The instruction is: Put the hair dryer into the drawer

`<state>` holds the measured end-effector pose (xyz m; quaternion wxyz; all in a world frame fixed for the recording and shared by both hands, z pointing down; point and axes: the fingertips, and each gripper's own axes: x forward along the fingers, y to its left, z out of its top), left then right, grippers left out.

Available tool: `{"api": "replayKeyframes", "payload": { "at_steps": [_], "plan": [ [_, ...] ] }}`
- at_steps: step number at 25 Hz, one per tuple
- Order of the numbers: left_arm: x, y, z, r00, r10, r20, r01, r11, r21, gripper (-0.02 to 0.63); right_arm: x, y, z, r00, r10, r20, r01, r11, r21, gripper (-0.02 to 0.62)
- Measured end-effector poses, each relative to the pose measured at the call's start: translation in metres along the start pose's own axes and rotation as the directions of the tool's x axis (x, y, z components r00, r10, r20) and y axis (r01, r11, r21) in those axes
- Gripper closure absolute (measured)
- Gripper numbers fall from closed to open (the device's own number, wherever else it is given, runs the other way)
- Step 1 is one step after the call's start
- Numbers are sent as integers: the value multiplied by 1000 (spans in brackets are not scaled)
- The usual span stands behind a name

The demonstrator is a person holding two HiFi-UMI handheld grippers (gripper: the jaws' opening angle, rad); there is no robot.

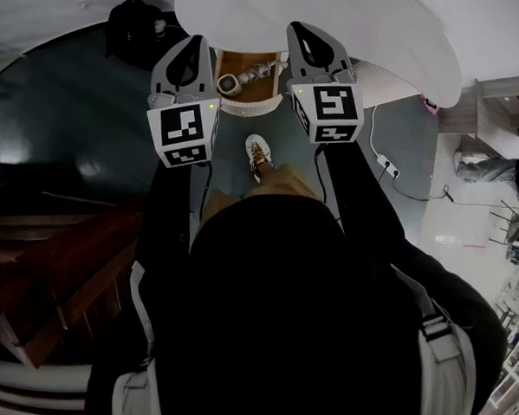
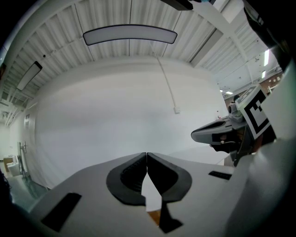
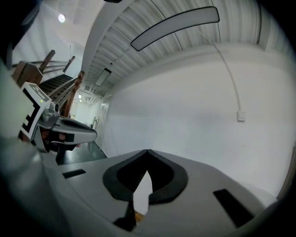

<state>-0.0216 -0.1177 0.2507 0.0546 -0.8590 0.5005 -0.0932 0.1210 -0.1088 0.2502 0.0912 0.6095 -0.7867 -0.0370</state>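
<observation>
White wall [image 2: 115, 120] straight ahead, room over dark floor [image 1: 63, 108] leftward

Your left gripper [image 1: 197, 44] and right gripper [image 1: 298, 28] are side by side, apart, both facing the wall [image 1: 363, 32]. The drawer [image 1: 250, 68] lies between the 2, at the wall's foot. Your shoe [image 1: 258, 155] is nearer you. A power strip [image 1: 384, 163] lies on the floor [image 1: 82, 125] to the right. Stairs [image 1: 54, 256] stand to the left.

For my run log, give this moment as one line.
left gripper: shut, empty | right gripper: shut, empty | both held out side by side | facing: white wall
</observation>
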Motion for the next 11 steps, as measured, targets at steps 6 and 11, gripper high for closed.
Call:
{"api": "replayKeyframes", "payload": {
  "at_steps": [6,11],
  "plan": [
    [-2,1,1,1000,2,7,-2,1000,4,589,-5,2,3,1000,-2,12,2,1000,-3,569],
    [-6,1,2,1000,9,11,-10,1000,3,589,-11,1,6,1000,-8,21,8,1000,5,569]
  ]
}}
